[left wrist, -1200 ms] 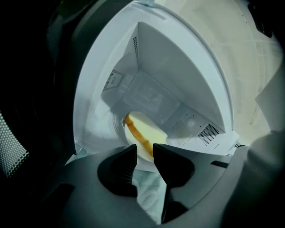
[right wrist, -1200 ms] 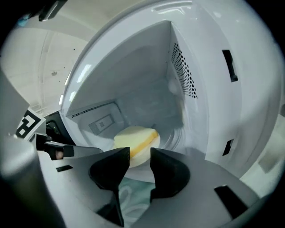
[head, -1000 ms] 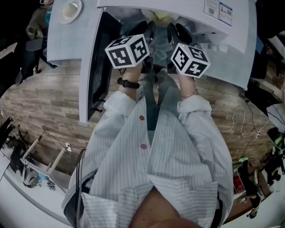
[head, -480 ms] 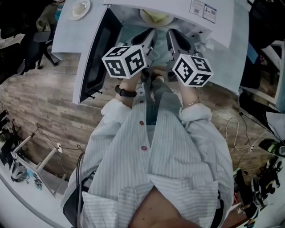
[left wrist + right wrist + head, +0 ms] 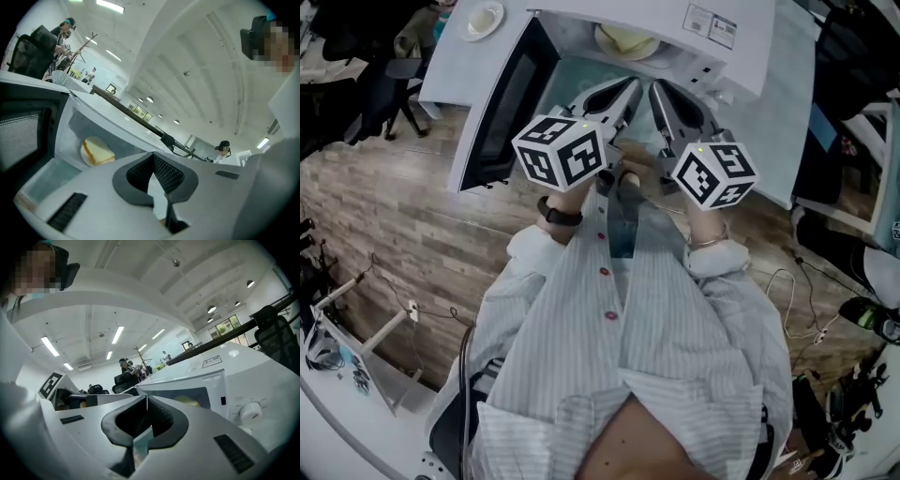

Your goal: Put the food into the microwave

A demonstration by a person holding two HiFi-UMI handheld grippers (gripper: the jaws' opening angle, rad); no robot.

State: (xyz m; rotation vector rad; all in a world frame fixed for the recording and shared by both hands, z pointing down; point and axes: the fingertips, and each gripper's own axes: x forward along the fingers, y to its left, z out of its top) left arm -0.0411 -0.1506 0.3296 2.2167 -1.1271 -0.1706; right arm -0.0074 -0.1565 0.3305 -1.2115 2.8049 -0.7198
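food (image 5: 626,39): pale slice, being kept at the back inside the open microwave (image 5: 727,37). left gripper (image 5: 630,86), right gripper (image 5: 657,89): jaws just being closed, pressed together on nothing, before the opening. door (image 5: 492,122) judged next: being pushed best at its outer edge, tongs clear. kind of food not being made out; cavity floor being partly hidden by the grippers.

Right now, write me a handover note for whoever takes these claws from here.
Left claw: shut, has just closed, nothing in it.
Right claw: shut, has just closed, nothing in it.
Things: the bread lies on its plate inside the microwave. Both claws are in front of the opening.
Done: the food is in.
Left: the door stands open, so closing it is probably the next step.
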